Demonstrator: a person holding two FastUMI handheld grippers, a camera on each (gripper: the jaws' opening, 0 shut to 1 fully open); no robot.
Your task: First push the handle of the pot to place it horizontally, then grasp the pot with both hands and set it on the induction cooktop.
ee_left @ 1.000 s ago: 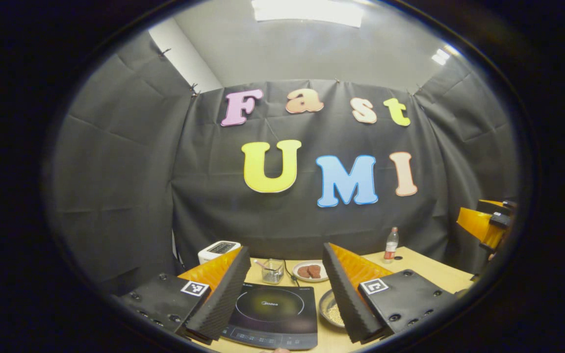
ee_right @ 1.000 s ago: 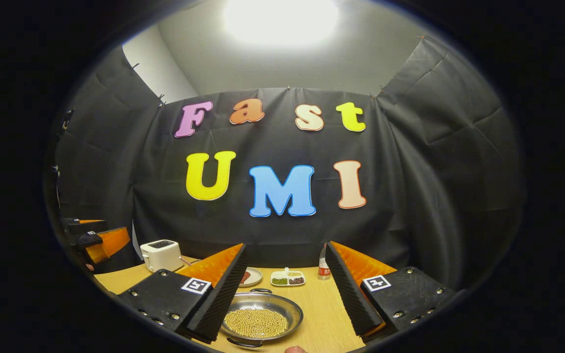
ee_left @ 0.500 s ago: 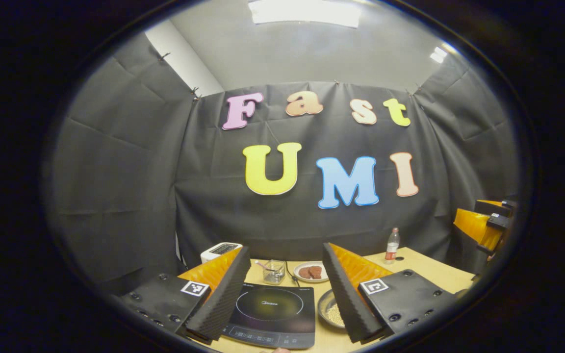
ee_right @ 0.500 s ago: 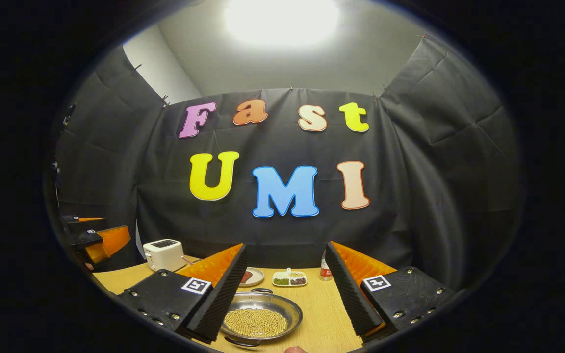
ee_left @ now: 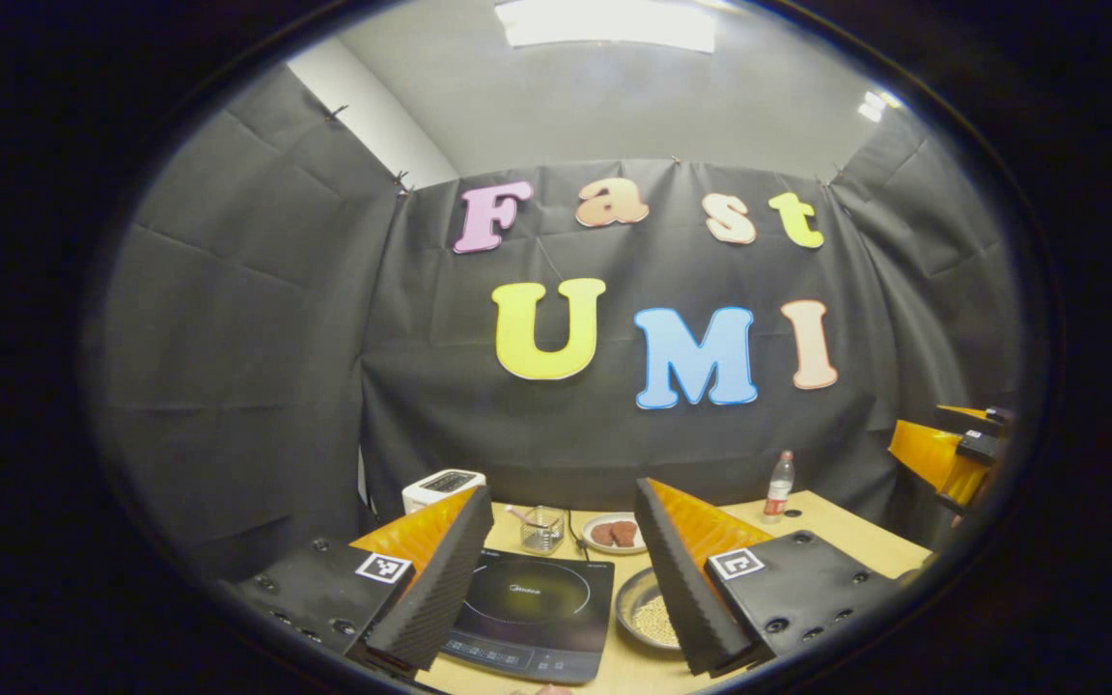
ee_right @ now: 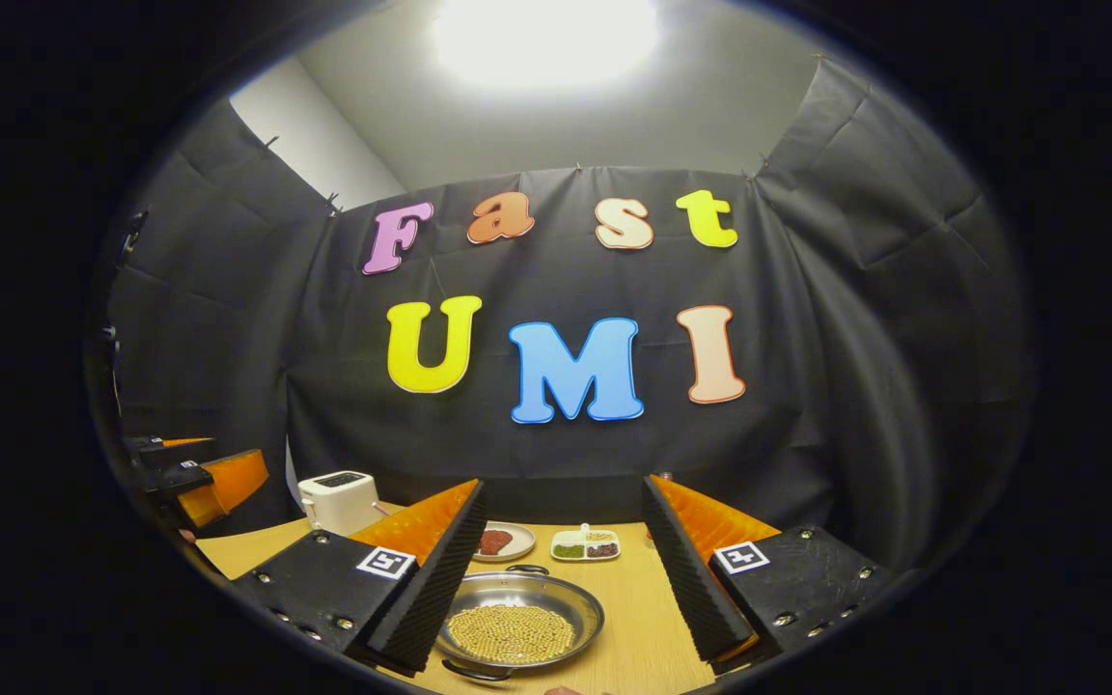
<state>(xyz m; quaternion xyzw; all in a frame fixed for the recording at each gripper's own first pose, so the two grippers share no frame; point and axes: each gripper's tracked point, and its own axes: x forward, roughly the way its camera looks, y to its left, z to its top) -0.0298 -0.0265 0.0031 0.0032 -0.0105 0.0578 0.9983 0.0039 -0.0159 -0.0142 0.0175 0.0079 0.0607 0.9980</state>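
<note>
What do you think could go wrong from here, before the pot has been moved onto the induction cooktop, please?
1. The pot is shallow and full of loose beans; tilting it during a two-handed lift could spill them.
2. Its handles are thin and lie low by the rim, so the open right gripper might slip off one.
3. The induction cooktop sits close beside the pot, so a low carry might knock its edge.
</note>
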